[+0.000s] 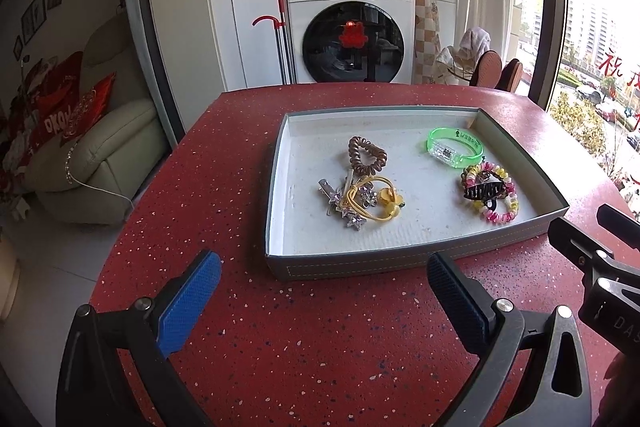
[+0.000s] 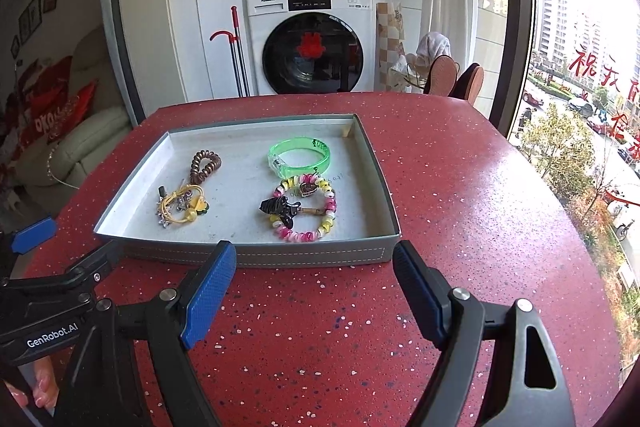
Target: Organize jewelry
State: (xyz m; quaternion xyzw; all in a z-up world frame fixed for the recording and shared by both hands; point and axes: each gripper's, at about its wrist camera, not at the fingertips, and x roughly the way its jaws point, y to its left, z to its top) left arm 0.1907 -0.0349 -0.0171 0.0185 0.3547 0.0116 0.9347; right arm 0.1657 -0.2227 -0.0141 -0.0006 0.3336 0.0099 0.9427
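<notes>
Jewelry tray (image 2: 256,254) on red table (image 2: 460,211), Panasonic washer (image 2: 310,43) behind — both grippers' fingers wide, empty.

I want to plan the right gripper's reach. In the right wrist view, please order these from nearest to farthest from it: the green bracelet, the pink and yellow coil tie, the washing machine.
1. pink and yellow coil tie: in the tray's near right part, closest to the right gripper.
2. green bracelet: just behind it, toward the far right corner.
3. washing machine: beyond the table, against the back wall.
</notes>
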